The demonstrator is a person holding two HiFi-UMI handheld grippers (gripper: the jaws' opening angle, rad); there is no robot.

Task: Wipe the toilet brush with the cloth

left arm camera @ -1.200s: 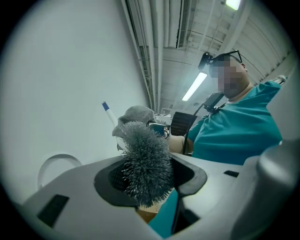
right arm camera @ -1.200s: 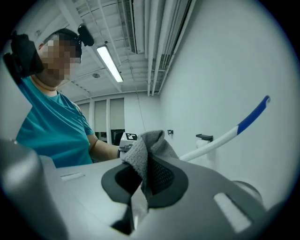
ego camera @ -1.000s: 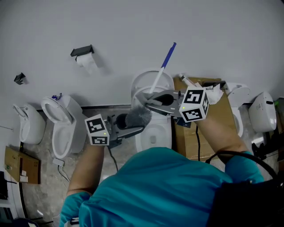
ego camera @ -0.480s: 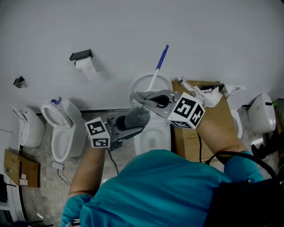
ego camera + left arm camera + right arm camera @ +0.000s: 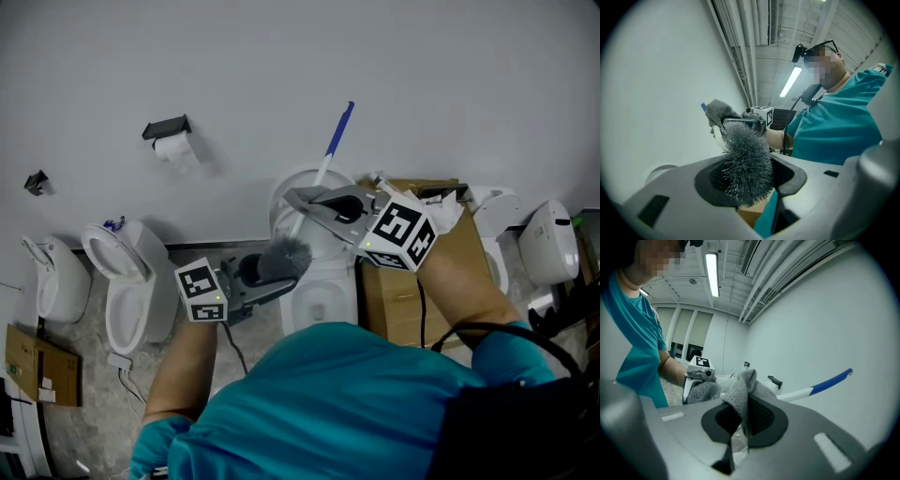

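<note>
Blocking the lower head view, teal-shirted person (image 5: 337, 403), toilet (image 5: 323, 298) half hidden behind both tools, left gripper (image 5: 277, 279) partly closed, clamping toilet brush (image 5: 283, 257) bristles above the bowl, right gripper (image 5: 743, 420) pinched tight on grey cloth (image 5: 745, 390), white shaft covered there, contact unclear.

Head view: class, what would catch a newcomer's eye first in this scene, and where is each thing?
The toilet brush stands out. Its grey bristle head is clamped in the left gripper at centre, and its blue-tipped handle points up the white wall. Just right of it, the right gripper pinches a grey cloth beside the handle, with white toilets lined along the wall below.
</note>
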